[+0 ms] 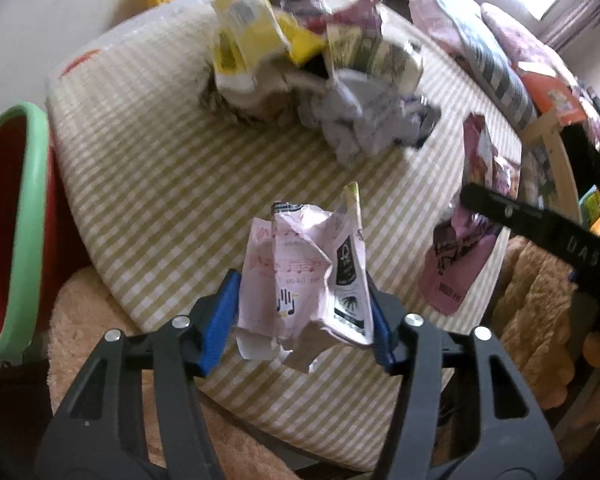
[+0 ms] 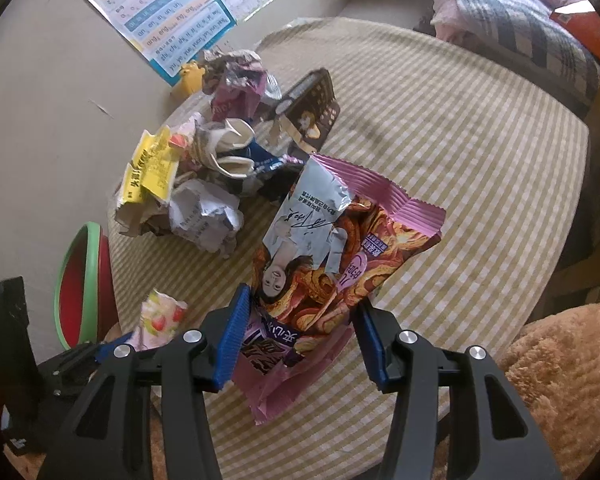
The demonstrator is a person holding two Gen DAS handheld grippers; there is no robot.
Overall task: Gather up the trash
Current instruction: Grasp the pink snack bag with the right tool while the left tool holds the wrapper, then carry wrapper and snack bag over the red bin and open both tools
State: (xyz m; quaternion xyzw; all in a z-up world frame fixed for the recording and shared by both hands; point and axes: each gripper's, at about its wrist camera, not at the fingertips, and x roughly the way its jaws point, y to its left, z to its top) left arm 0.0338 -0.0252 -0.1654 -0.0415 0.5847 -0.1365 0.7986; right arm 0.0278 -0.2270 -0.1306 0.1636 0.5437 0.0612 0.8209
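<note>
My left gripper [image 1: 305, 320] is shut on a crumpled pink carton [image 1: 300, 280] and holds it above the near edge of the checked round table [image 1: 148, 184]. My right gripper [image 2: 300, 340] is shut on a pink snack bag [image 2: 332, 256] with a woman's picture, held over the table [image 2: 460, 152]. That bag also shows in the left wrist view [image 1: 460, 256] at the right. A pile of crumpled trash [image 1: 312, 60] lies at the table's far side; it also shows in the right wrist view [image 2: 204, 168]. The left gripper's carton shows at lower left in the right wrist view [image 2: 160, 320].
A red bin with a green rim [image 1: 12, 220] stands left of the table, also in the right wrist view [image 2: 84, 276]. A tan plush seat [image 2: 560, 380] lies near the front. A bed [image 2: 520, 20] is at the back right. A poster [image 2: 160, 12] hangs on the wall.
</note>
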